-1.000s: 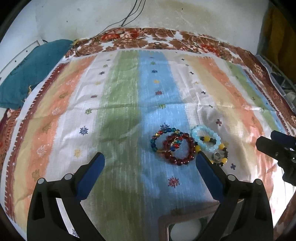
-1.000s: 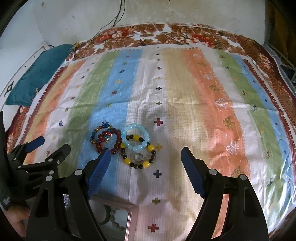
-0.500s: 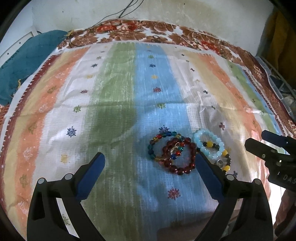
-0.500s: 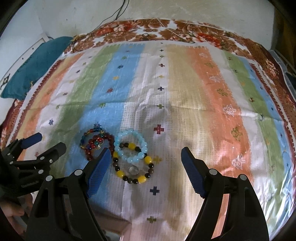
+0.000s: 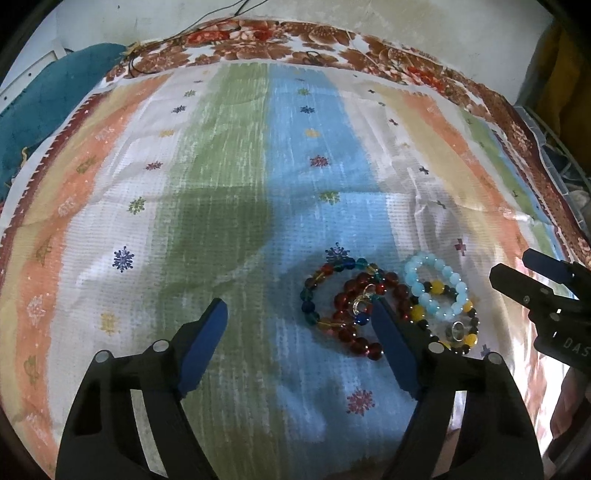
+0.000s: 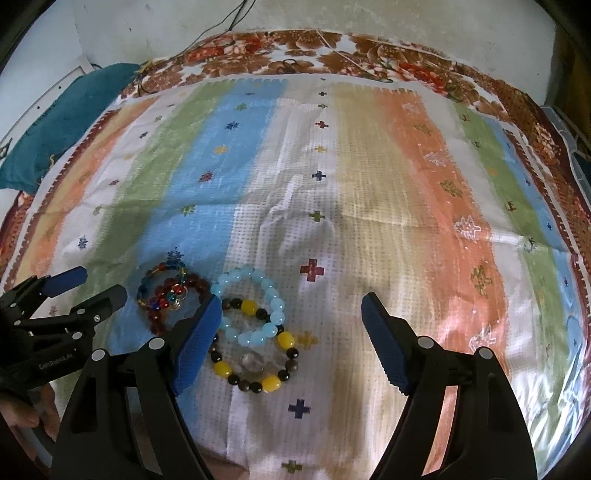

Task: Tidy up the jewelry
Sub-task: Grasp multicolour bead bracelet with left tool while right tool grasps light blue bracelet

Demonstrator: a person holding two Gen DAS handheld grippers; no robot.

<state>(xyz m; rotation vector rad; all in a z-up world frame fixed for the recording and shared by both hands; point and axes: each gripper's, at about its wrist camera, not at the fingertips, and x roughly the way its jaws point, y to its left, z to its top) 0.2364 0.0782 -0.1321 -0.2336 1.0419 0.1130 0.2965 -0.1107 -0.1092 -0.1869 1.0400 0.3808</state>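
Observation:
Several bead bracelets lie bunched on the striped cloth [image 5: 229, 177]. In the left wrist view my left gripper [image 5: 298, 306] hovers over the multicolour bracelet [image 5: 314, 288] and the dark red bracelet [image 5: 343, 317]. Its jaws are closing, both bracelets lie between them, and the pads do not press on either. Its right finger covers part of the red one. My right gripper [image 6: 291, 301] is open above the light blue bracelet [image 6: 275, 314] and the yellow-and-black bracelet [image 6: 284, 339], which sit by its left finger. Each gripper shows at the edge of the other's view.
A teal cloth [image 6: 74, 110] lies off the far left corner. A dark cable [image 6: 221, 26] runs up the white wall behind. The brown floral border [image 5: 332, 40] marks the cloth's far edge. A person's hand [image 6: 22, 417] holds the left gripper.
Both grippers have sunk closer to the bracelets, which now look larger. The left jaws have narrowed. The box at the bottom edge has gone out of view.

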